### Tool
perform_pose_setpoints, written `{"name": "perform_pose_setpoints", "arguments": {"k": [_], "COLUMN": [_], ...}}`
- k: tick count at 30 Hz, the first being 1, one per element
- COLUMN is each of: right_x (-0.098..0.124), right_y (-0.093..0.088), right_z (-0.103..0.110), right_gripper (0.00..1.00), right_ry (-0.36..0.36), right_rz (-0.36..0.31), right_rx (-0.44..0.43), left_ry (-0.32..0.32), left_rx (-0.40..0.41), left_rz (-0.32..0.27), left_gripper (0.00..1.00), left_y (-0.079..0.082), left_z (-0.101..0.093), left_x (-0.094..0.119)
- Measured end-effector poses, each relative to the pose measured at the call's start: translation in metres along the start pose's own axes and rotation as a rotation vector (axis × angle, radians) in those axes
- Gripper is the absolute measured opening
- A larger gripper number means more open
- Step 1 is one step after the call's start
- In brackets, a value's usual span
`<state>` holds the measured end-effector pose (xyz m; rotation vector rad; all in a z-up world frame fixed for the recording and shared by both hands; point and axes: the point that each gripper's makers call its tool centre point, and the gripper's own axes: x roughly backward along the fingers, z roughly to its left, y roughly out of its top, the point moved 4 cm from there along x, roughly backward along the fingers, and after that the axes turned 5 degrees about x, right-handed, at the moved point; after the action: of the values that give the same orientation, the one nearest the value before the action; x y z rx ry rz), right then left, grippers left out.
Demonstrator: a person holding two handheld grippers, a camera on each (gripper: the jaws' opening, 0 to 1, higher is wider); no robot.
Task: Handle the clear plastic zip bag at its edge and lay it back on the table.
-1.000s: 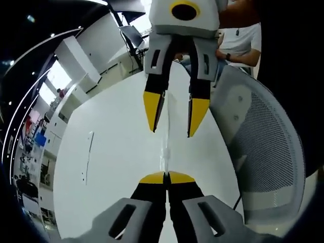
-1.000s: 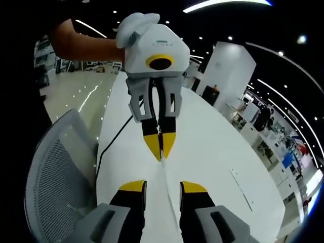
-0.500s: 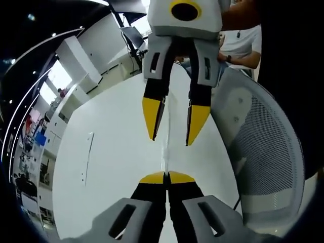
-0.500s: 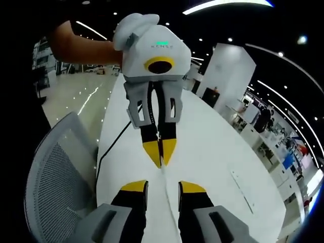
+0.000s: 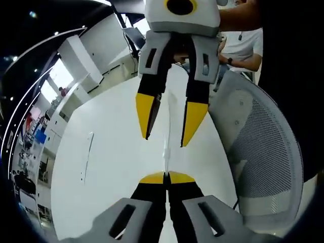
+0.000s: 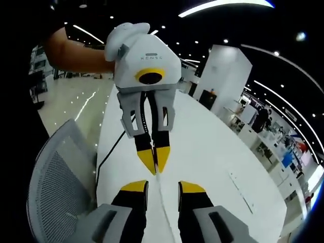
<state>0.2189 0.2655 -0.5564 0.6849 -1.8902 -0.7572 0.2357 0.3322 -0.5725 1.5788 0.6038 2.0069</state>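
Left gripper (image 5: pixel 166 177): jaws pressed together on the edge of the clear zip bag (image 5: pixel 165 152), held edge-on above the table.
Right gripper (image 6: pixel 162 186): jaws parted, the bag (image 6: pixel 159 179) between them; contact unclear.
Left gripper view alone: seated person (image 5: pixel 243 43) at the far end.
Right gripper view alone: black cable (image 6: pixel 109 152) across the tabletop.
Surface: long white table (image 5: pixel 111 167); grey mesh chair (image 5: pixel 263 152) beside it.
Room: open hall with ceiling lights.
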Motion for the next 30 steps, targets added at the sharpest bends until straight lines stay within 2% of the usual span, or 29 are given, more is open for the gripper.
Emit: {"name": "perform_pose_setpoints", "arguments": {"k": [7,10,13,19,30], "right_x": [-0.005,-0.004,-0.001,-0.005,-0.011], "right_y": [0.0,-0.004,0.001,0.001,-0.003], "right_z": [0.008,0.008,0.005,0.002,0.004], "right_gripper": [0.18,0.17,0.17,0.16,0.09], "right_ry": [0.022,0.027,0.021,0.023,0.036], "right_rz": [0.004,0.045,0.021,0.019,0.013], "right_rx": [0.005,0.035,0.002,0.0,0.013], "left_ry": [-0.006,-0.015,-0.021,-0.028,-0.033], "left_rx": [0.002,-0.001,-0.003,-0.006,-0.002], "left_rz": [-0.002,0.0,-0.001,-0.014,-0.012], "left_gripper": [0.0,0.0,0.0,0.0,0.0], "left_y": [0.001,0.002,0.003,0.01,0.007], "left_z": [-0.003,-0.005,-0.005,-0.005,-0.004], "left_x": [0.0,-0.001,-0.001,-0.006,-0.005]}}
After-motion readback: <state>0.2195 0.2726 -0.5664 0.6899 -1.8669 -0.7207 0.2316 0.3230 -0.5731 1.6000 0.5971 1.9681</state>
